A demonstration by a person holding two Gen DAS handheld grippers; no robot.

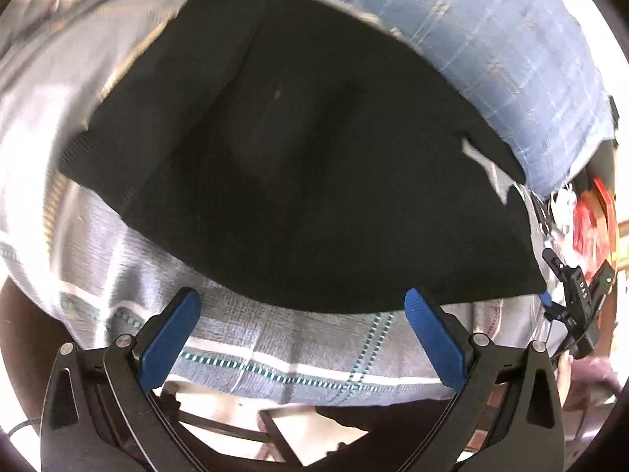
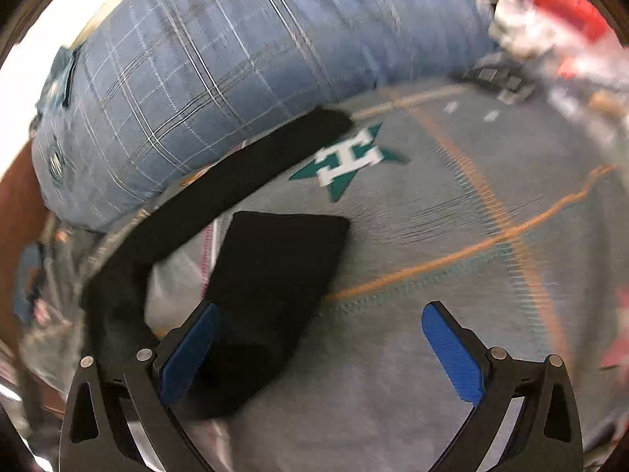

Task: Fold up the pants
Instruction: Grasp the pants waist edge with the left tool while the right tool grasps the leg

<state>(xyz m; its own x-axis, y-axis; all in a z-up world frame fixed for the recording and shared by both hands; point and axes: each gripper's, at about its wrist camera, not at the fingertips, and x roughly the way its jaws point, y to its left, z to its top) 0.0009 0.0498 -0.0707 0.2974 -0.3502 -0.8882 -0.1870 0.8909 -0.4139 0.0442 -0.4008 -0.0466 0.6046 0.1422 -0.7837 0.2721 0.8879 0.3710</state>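
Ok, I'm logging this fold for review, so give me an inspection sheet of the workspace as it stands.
Surface: grey plaid blanket with orange stripes and a teal star logo.
Job's things: black pants spread on the blanket; in the right wrist view one leg lies doubled near the tool, the other trails toward the pillow.
Clutter: blue checked pillow at the pants' far edge; red and white items, blurred.
Grippers: left tool open, empty; right tool open, empty.
Cables: nothing seen.
Surroundings: too blurred to tell.
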